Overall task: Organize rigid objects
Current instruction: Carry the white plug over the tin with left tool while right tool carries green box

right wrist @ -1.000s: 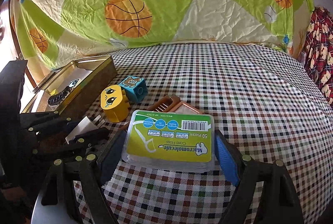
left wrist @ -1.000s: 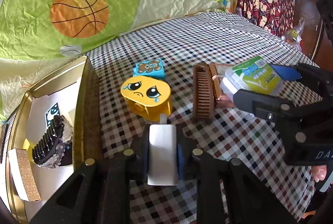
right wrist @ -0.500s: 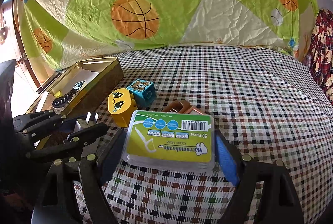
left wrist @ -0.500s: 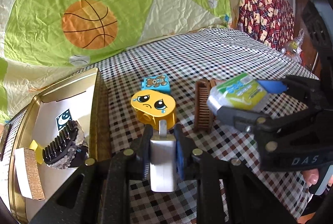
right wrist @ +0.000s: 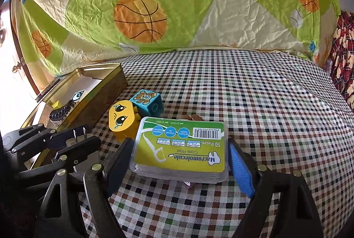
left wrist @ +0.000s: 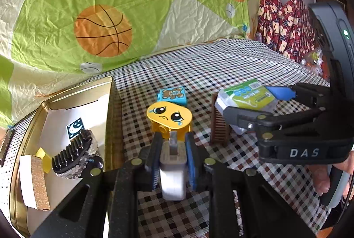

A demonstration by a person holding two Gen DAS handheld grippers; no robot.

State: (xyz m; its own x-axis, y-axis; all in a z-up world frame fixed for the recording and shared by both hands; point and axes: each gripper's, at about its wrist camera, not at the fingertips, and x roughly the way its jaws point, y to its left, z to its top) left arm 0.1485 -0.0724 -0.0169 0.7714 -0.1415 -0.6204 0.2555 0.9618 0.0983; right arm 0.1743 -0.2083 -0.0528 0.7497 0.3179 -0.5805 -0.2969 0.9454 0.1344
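1. Left claw (left wrist: 172, 149): clamped on a white plug (left wrist: 173, 174), prongs forward, above the checked surface (left wrist: 221, 65).
2. Right claw (right wrist: 180, 162): spread wide, gripping a floss box (right wrist: 180, 147) by its ends, above a brown comb (left wrist: 218, 129).
3. On the surface: yellow block (left wrist: 169, 119) with a sad face, touching a blue block (left wrist: 172, 95) behind it.
4. At left: open gold tin (left wrist: 109, 92), holding a black brush (left wrist: 70, 153) and cards.
5. Behind: sheet (right wrist: 141, 14) printed with basketballs; red patterned fabric (left wrist: 285, 23) at right.
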